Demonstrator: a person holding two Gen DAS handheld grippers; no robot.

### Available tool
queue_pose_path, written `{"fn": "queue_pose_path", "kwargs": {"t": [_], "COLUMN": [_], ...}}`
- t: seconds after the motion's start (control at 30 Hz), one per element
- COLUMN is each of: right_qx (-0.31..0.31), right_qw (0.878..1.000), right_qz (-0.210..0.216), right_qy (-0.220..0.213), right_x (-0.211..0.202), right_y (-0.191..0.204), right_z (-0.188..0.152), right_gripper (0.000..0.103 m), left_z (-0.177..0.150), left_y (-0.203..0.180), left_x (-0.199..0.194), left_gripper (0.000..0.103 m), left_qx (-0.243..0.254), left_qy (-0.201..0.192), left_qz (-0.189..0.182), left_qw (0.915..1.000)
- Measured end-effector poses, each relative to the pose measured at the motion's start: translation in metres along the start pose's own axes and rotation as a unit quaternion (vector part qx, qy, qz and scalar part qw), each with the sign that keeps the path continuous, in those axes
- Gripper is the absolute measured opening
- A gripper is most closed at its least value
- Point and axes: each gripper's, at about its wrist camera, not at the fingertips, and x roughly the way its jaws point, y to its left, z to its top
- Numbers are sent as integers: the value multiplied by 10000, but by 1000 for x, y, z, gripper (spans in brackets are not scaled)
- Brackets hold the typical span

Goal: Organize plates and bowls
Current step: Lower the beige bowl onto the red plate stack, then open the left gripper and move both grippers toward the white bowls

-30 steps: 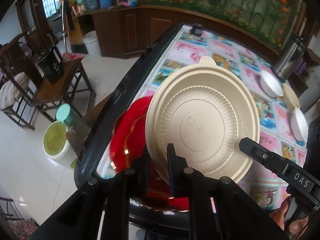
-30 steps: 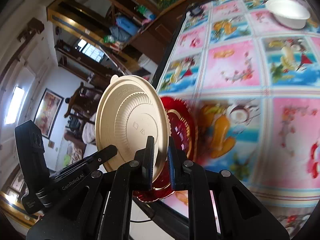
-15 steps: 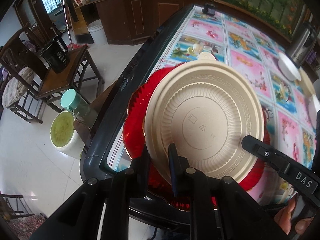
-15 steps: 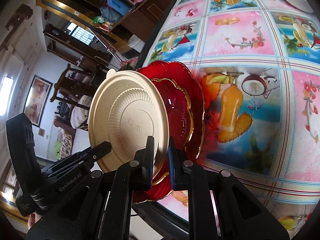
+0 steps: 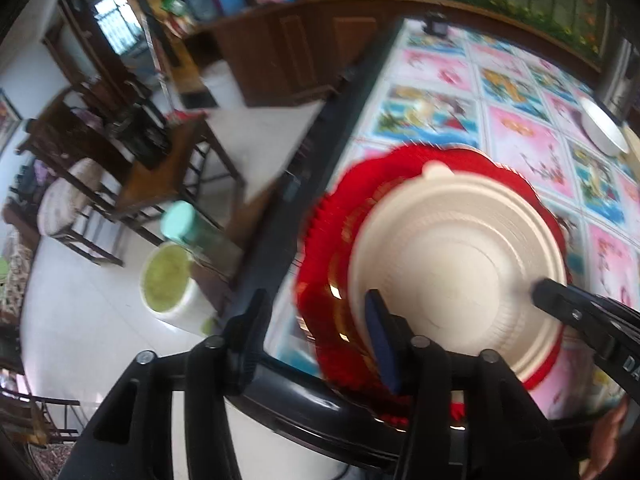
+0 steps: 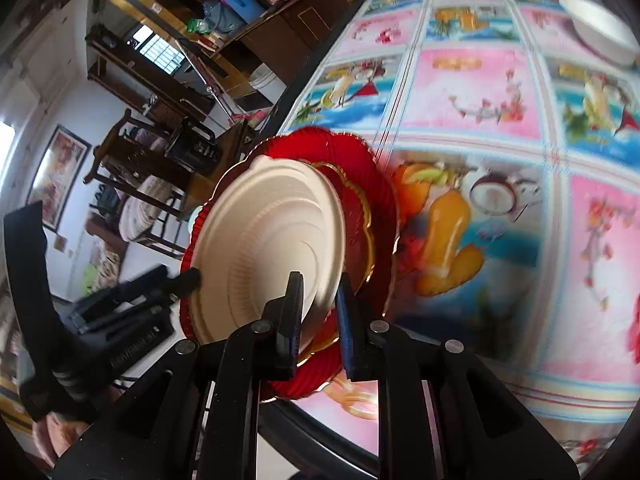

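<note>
A beige plate [image 5: 460, 264] lies upside down on a stack of red plates [image 5: 332, 240] at the near left corner of the table. My left gripper [image 5: 316, 320] is open; its right finger is at the beige plate's near rim, its left finger is off the table edge. In the right wrist view the beige plate [image 6: 272, 248] rests on the red plates [image 6: 376, 200]. My right gripper [image 6: 318, 312] has its jaws slightly apart around the beige plate's rim; I cannot tell whether they touch it.
The table has a bright picture cloth [image 6: 480, 92] and a dark rim [image 5: 304, 392]. A white bowl [image 5: 604, 128] sits at the far right, also in the right wrist view [image 6: 600, 36]. Wooden chairs [image 5: 132, 160] and a green-filled bucket [image 5: 168, 284] stand on the floor left of the table.
The beige plate came down from its tilted hold onto the red plates. My left gripper opened and let go of it. My right gripper's jaws parted a little.
</note>
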Motion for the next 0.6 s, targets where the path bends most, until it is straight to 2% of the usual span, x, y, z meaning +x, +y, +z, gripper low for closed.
{"fn": "queue_pose_path", "kwargs": {"t": [0.13,0.23,0.33,0.43,0.6], "right_qx": [-108,-110,-140,-33,258], "right_qw": [9999,9998,9997,9983,9925], "right_qz": [-90,-133,-94,29,114], "right_qy": [-22,-106,-165,-574,-1190], "right_x": [-10,-17,-20,-38,-73], "right_y": [-2,-6,-5,-12,-45], "right_z": [4,8,9,12,11], "right_gripper": [20,26,26,26,26], "left_z": [2,4,6,6,6], "left_y": [9,13,11,3,-30], "left_x": [-7,-14,-21,-32,-52], "left_gripper": [51,51,51,51,55], "left_qx": [-168,-323,-428,-457,-127], "left_qy": [-135,-210,-294,-430,-804], "left_qz": [108,6,-78,-295,-431], "left_qw": [9997,9993,9986,9976,9958]}}
